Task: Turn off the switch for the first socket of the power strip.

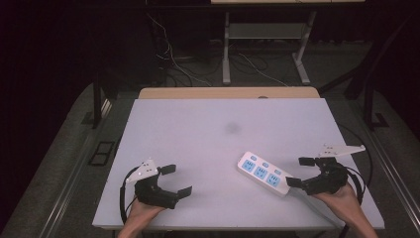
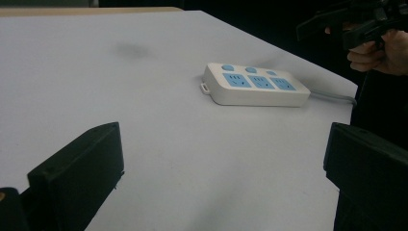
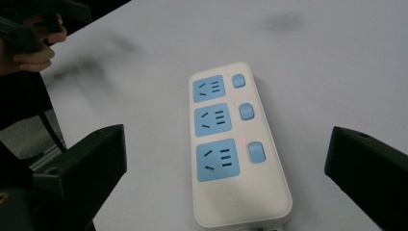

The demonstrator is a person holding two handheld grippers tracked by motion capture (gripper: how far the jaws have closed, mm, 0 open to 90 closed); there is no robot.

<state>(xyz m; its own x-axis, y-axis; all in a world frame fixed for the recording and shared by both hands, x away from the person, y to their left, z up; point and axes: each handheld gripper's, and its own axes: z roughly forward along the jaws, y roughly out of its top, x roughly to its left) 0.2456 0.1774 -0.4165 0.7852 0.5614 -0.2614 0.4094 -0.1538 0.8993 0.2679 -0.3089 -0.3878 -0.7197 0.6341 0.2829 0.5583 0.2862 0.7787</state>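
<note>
A white power strip point(image 1: 264, 173) with three blue sockets and three blue switches lies flat on the white table point(image 1: 208, 134), right of centre near the front. In the right gripper view the power strip point(image 3: 230, 139) sits between and beyond the two black jaws. My right gripper point(image 1: 300, 171) is open, just right of the strip's near end, nothing held. My left gripper point(image 1: 177, 180) is open at the front left, empty, with the power strip point(image 2: 255, 85) well ahead of it and its grey cable point(image 2: 333, 97) trailing off the table edge.
A faint dark smudge point(image 1: 232, 128) marks the table's middle. A wooden edge point(image 1: 228, 92) runs along the far side. Beyond it stand metal frame legs point(image 1: 226, 49) and loose cables on the floor. The other hand and gripper point(image 2: 365, 29) appear at the top right of the left gripper view.
</note>
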